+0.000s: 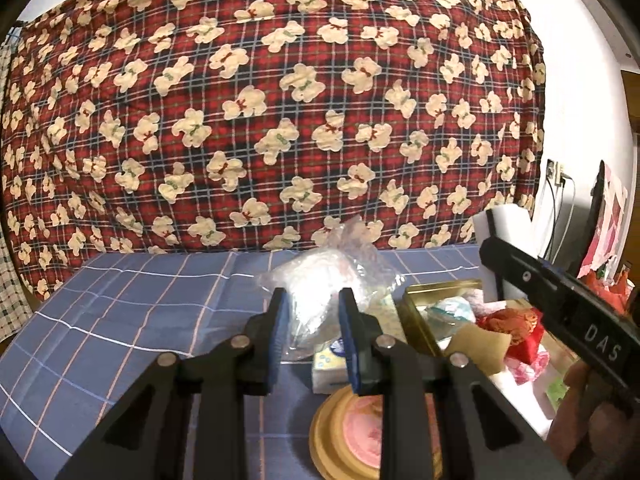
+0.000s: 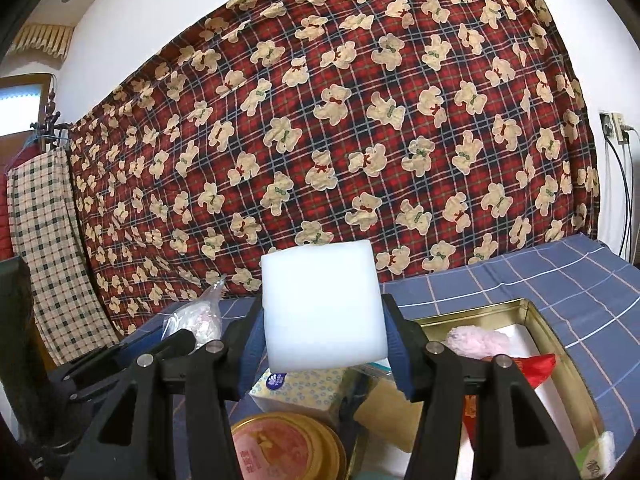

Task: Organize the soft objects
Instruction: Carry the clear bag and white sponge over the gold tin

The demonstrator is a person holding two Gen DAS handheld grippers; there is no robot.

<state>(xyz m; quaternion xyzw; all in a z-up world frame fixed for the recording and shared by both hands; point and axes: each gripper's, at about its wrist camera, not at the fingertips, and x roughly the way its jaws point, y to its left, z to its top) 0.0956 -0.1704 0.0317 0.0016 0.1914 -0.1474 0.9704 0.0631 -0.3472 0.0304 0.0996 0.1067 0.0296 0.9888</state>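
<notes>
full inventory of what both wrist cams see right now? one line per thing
white foam block: 1, white, clamped between the right gripper's pads, above the tin
clear plastic bag: 1, transparent with pale contents, held in the left gripper
gold tin: 1, gold rim, open on the blue cloth, right side
pink fluffy item: 1, pink, inside the tin
red fabric item: 1, red, inside the tin
tissue pack: 1, white with blue rings, left of the tin
round lid: 1, gold and pink, near edge
blue checked cloth: 1, blue, covers the surface
bear-print blanket: 1, red plaid, hung behind
left gripper: 1, black
right gripper: 1, black
</notes>
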